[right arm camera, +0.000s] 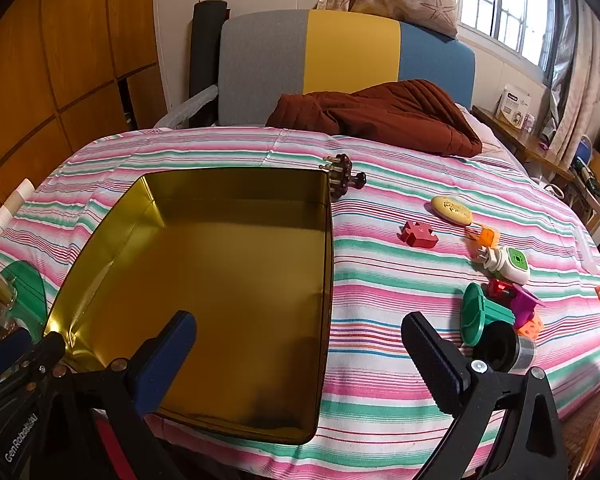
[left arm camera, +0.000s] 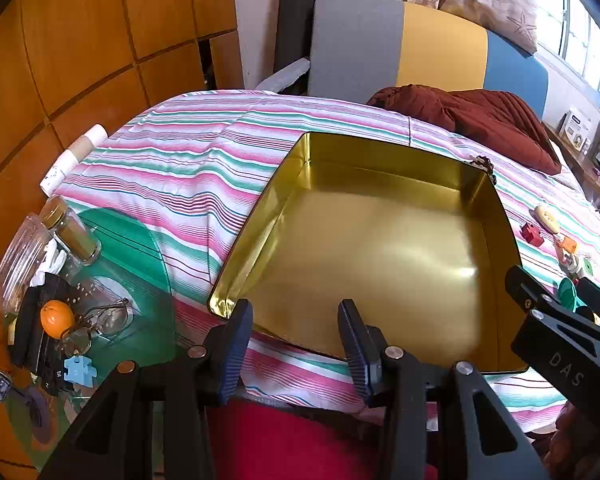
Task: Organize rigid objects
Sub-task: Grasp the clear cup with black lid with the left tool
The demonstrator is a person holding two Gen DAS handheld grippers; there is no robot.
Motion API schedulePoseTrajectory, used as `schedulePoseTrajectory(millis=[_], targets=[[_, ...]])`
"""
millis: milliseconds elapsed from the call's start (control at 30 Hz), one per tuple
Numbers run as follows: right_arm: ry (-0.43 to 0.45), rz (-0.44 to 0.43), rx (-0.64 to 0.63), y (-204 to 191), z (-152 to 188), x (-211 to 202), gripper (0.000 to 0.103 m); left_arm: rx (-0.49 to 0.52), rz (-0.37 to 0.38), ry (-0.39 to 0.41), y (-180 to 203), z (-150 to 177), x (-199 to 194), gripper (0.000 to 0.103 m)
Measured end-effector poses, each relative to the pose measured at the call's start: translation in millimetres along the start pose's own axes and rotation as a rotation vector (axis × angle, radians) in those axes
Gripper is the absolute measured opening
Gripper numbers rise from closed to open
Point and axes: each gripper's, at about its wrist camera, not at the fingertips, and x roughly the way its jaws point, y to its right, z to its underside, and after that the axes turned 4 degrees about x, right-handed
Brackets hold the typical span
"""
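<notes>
A gold tin box [right arm camera: 220,280] lies open and empty on the bed [right arm camera: 380,360], on a sheet striped pink, green and white. The left gripper [left arm camera: 296,344] hangs over the near edge of the box, tilted downward; its fingers [left arm camera: 236,344] stand narrowly apart with nothing between them, only the box rim and sheet showing in the gap. The right gripper [right arm camera: 300,364] points down at the near right side of the box, its fingers [right arm camera: 432,360] spread wide and holding nothing, one over the box floor, the other over the sheet. The small things lie scattered on the sheet to the right of the box: a red puzzle piece [right arm camera: 419,234], a yellow oval disc [right arm camera: 452,210], an orange piece [right arm camera: 486,236], a white and green plug [right arm camera: 508,264], a green funnel-shaped toy [right arm camera: 480,314] just beside a magenta piece [right arm camera: 524,304], and a black roll [right arm camera: 504,346] near the right fingers. A dark brown knobbed thing [right arm camera: 340,176] sits touching the far right corner of the box. A rust-brown quilt [right arm camera: 384,114] is bunched at the head of the bed.
</notes>
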Motion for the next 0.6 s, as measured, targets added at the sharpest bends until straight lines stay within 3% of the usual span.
schedulePoseTrajectory(millis=[400,600], targets=[[0.014,-0.019,0.016,9.6,1.1,-5.9,0.103,0.013,0.009,0.002,4.7,2.6,-1.4,0.045],[0.027,-0.052,0.092,36.1,-1.6,-10.2,0.103,0.024,0.111,-0.011,10.9,8.8,-0.3,0.045]])
